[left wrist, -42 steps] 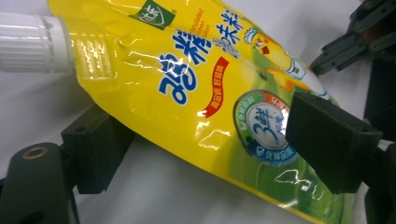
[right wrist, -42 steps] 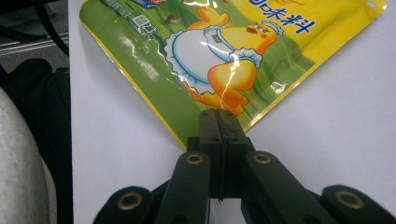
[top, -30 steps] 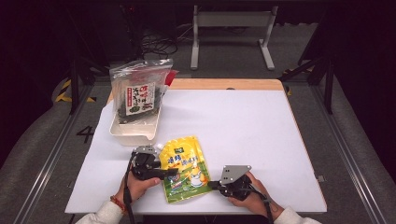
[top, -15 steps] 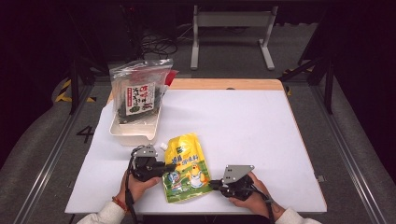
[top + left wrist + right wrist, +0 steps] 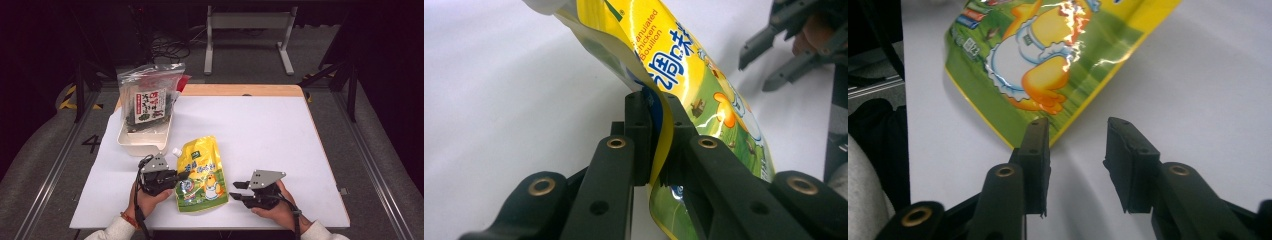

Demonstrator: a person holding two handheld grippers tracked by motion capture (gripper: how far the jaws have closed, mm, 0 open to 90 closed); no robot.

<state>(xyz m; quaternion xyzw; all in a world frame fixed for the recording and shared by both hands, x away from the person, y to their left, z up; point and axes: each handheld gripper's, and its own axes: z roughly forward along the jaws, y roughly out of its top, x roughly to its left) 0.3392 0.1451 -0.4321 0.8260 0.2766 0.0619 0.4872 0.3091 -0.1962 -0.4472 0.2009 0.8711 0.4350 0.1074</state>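
A yellow bouillon pouch (image 5: 200, 172) with a white spout lies near the table's front edge. My left gripper (image 5: 180, 176) is shut on its left edge. In the left gripper view the pads pinch the foil (image 5: 684, 65) and my left gripper (image 5: 658, 107) holds that side slightly off the table; these jaws have just been closing. My right gripper (image 5: 234, 190) sits just right of the pouch. Its jaws have just been opening and hold nothing. In the right gripper view the pouch's corner (image 5: 1048, 50) lies just beyond my right gripper (image 5: 1075, 130).
A white tray (image 5: 142, 145) stands at the back left of the white tabletop. A clear zip bag of dark seaweed packets (image 5: 147, 102) leans in it. A wooden strip (image 5: 240, 90) borders the table's far edge. Bare table (image 5: 260, 130) stretches to the right.
The right gripper let go of the pouch's lower right corner and opened. The left gripper shut on the pouch's left edge and lifted it a little, and the pouch turned slightly.
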